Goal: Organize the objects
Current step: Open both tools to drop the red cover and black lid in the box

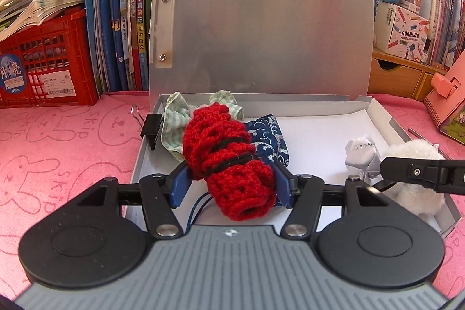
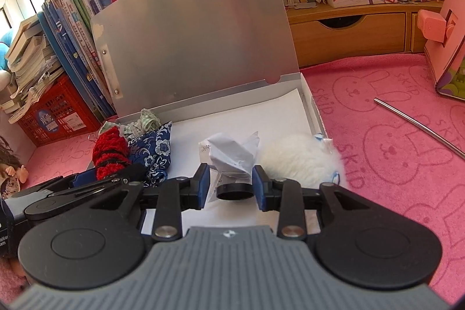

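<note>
A red knitted piece with black stripes [image 1: 229,161] lies in the left part of an open grey box [image 1: 139,161]. My left gripper [image 1: 232,179] is shut on it, blue pads against both its sides. Behind it sit a blue patterned pouch [image 1: 267,135] and a green checked cloth [image 1: 174,121]. In the right wrist view my right gripper [image 2: 231,185] is shut on a crumpled paper [image 2: 232,150], and a black ring [image 2: 234,193] shows between the pads beneath it. A white fluffy ball [image 2: 299,159] rests against the box's right wall [image 2: 316,112].
The box lid [image 1: 261,25] stands upright at the back. A black binder clip [image 1: 151,127] is on the left wall. A metal rod [image 2: 418,127] lies on the pink rabbit-print cloth [image 2: 392,164]. A red crate [image 1: 43,63], books and a pink case [image 1: 447,95] surround the area.
</note>
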